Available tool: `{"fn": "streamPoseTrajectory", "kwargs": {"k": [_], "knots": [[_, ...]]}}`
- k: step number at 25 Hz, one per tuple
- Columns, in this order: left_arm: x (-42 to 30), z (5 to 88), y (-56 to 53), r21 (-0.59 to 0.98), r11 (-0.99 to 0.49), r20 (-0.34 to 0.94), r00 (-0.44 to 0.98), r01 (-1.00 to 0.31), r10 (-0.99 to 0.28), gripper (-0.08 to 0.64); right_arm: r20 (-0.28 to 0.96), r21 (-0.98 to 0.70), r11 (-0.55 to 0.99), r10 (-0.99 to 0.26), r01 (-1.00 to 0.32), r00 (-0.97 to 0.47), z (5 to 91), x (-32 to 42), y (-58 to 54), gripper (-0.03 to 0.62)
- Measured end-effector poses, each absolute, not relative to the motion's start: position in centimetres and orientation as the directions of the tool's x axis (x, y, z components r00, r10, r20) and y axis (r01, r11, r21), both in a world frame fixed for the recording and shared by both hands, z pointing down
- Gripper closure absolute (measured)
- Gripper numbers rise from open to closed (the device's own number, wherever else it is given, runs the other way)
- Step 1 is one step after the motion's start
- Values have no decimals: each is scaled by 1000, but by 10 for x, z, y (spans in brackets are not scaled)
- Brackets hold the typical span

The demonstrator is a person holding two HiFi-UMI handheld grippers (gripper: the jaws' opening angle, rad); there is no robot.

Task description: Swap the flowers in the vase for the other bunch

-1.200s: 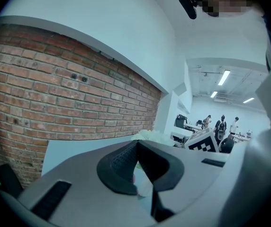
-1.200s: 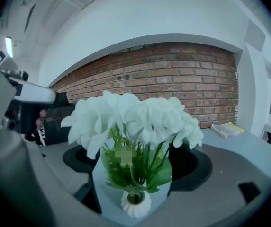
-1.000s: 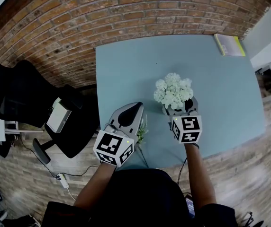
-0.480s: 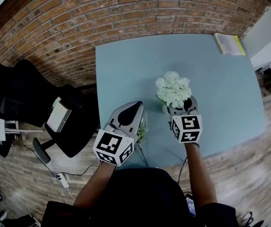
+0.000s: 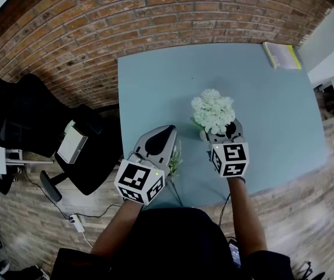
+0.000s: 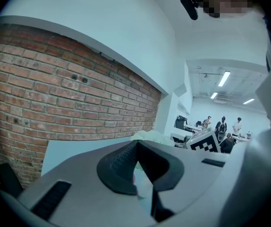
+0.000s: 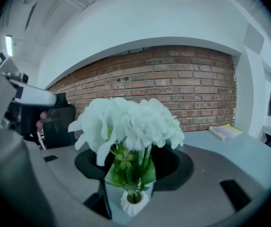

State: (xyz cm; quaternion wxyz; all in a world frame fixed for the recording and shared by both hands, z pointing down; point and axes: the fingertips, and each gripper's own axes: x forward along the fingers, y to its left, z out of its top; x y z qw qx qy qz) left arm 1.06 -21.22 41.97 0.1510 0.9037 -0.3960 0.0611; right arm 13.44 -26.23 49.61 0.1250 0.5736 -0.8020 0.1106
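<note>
Right gripper point(image 5: 222, 134): jaws had just been closing. We read them as about half shut on the leafy stems of the white flower bunch point(image 5: 213, 111), pads against the foliage on both sides, just above the mouth of the small white ribbed vase point(image 7: 134, 202).

The vase stood upright on the grey-blue table point(image 5: 155, 86), near the front edge, right of centre, with nothing holding it.

Key relation: the stems' long axis ran upright and the right gripper came in close to level from the near side, so stems sat crosswise between the fingers with the blooms above them. We judged the pull had to go straight up along the stems. Any tilt and the loose vase would likely tip or ride up with them.

Left gripper point(image 5: 166, 132): jaws met at the tips. We couldn't tell whether anything thin was pinched. It sat left of the vase, farther from it than the right one.

The green leafy bunch point(image 5: 174, 159) lay at the front edge, just beside the left gripper. Whether they touched was unclear.

We counted one vase, two bunches, two grippers, one yellow-edged booklet point(image 5: 282, 55) at the far right corner.
</note>
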Motion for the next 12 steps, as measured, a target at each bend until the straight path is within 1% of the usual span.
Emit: {"fn": "streamPoseTrajectory", "kwargs": {"k": [12], "knots": [[11, 417, -210, 228, -642, 220, 681, -732, -699, 558, 294, -19, 323, -903, -946, -314, 480, 133, -262, 354]]}}
